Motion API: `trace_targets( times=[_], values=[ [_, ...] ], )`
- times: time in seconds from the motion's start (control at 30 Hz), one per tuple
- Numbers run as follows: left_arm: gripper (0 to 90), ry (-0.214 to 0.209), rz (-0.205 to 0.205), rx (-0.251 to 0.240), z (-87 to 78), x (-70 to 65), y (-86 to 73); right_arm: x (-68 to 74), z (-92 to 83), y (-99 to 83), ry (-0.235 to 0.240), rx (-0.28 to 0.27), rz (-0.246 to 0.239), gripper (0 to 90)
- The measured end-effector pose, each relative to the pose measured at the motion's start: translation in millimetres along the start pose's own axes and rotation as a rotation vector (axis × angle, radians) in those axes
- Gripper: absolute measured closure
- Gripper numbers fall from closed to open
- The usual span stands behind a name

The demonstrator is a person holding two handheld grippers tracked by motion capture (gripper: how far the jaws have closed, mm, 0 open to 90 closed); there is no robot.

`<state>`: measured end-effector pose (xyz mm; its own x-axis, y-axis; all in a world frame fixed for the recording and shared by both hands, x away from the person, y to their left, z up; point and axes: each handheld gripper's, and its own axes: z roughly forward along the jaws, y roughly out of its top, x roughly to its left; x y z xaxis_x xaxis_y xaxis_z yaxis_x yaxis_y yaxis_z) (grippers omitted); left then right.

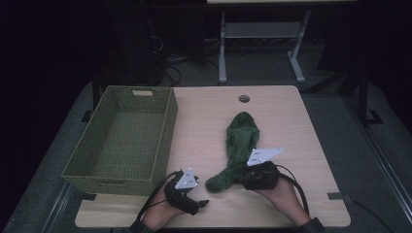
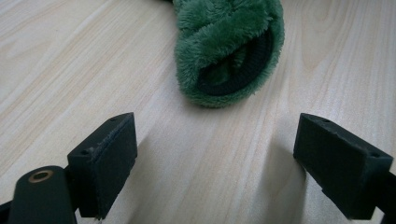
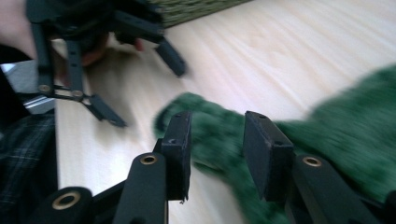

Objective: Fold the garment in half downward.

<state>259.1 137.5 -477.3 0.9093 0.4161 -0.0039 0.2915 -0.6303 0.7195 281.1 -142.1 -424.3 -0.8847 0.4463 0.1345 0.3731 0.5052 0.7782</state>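
Left tongs agape; right tongs narrowly parted.

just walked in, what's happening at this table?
A person works two handheld grippers over a green fuzzy sock lying on the table. The right gripper has its jaws either side of the sock, close together; whether it grips is unclear. The left gripper is open, aimed at the sock's cuff, not touching. A woven basket sits at the left, nothing visible inside.

On the pale wooden bench, a woven olive-green basket sits left of a fuzzy dark-green sock, with the right hand-held gripper at its lower end.
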Motion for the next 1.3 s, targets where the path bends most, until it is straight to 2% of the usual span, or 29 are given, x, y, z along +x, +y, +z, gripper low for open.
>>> trace_targets(
  times=[0.23, 0.33, 0.47, 0.57, 0.7, 0.83, 0.9, 0.97, 1.1, 1.17, 1.3],
  values=[
    [12.9, -0.001, 0.0, 0.001, -0.1, 0.0, 0.1, 17.2, 28.1, 7.3, 0.045, 0.031, -0.046, 64.9],
    [12.9, -0.001, 0.0, 0.0, -0.1, 0.1, -0.1, 20.5, 40.4, 7.7, 0.036, 0.067, -0.066, 67.3],
    [12.9, -0.006, 0.002, 0.0, -0.2, 0.4, -0.4, 20.7, 52.9, 1.7, 0.011, 0.121, -0.099, 77.9],
    [12.9, -0.009, 0.005, 0.003, -0.6, 0.8, -0.4, 21.1, 55.3, 0.5, 0.005, 0.123, -0.122, 86.6],
    [12.9, -0.009, 0.01, 0.002, -0.6, 1.2, -0.4, 19.6, 43.7, 4.9, 0.011, 0.072, -0.088, 88.1],
    [12.9, -0.008, 0.01, 0.001, -0.6, 1.2, -0.3, 8.4, 20.1, 11.9, 0.01, -0.026, -0.061, 88.1],
    [12.9, -0.009, 0.009, 0.001, -0.5, 1.1, -0.3, -1.6, 12.7, 13.8, 0.008, -0.049, -0.035, 88.1],
    [12.9, -0.009, 0.008, 0.001, -0.6, 1.0, -0.3, -11.2, 7.9, 15.8, -0.015, -0.063, -0.023, 88.1],
    [12.9, -0.009, 0.01, 0.004, -0.7, 1.1, -0.3, -29.6, 3.2, 19.9, -0.053, -0.066, -0.012, 88.1],
    [12.9, -0.01, 0.007, 0.002, -0.6, 0.9, -0.3, -39.5, 1.8, 20.6, -0.09, -0.061, -0.011, 88.2],
    [12.9, -0.01, 0.009, 0.003, -0.7, 1.1, -0.3, -55.1, 2.8, 15.4, -0.136, -0.049, 0.009, 88.1]
  ],
)
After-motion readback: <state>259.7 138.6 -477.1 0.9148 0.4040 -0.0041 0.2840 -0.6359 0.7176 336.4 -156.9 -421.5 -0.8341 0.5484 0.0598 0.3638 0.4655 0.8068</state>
